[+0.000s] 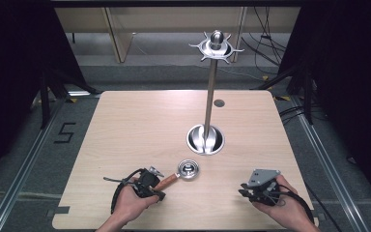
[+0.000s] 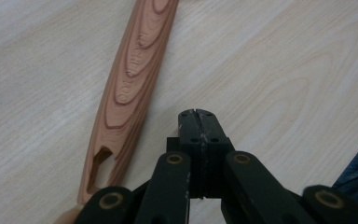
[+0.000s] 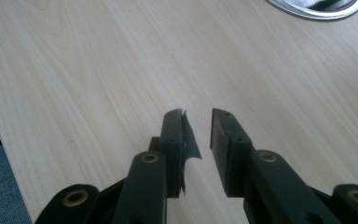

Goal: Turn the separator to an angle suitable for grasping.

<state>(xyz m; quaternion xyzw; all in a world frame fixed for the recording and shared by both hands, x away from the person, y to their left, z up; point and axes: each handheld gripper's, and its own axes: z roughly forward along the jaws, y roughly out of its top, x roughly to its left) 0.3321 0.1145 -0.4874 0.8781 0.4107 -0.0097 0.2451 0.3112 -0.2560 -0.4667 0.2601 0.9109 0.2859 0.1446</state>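
Left gripper [image 2: 196, 114] jaws closed empty beside strainer's wooden handle [image 2: 130, 79], right gripper [image 3: 196, 114] slightly open, idle; pickup seemingly pending: left must open over handle

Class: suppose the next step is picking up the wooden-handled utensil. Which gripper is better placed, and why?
Left, probably. The left gripper sits right beside the utensil's wooden handle, jaws shut. The right gripper is open but farther away.

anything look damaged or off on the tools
Yes. In the right gripper view, the pad on one jaw of the right tool is peeling off and curls into the open gap. The left tool is shut on nothing, beside the wooden handle.
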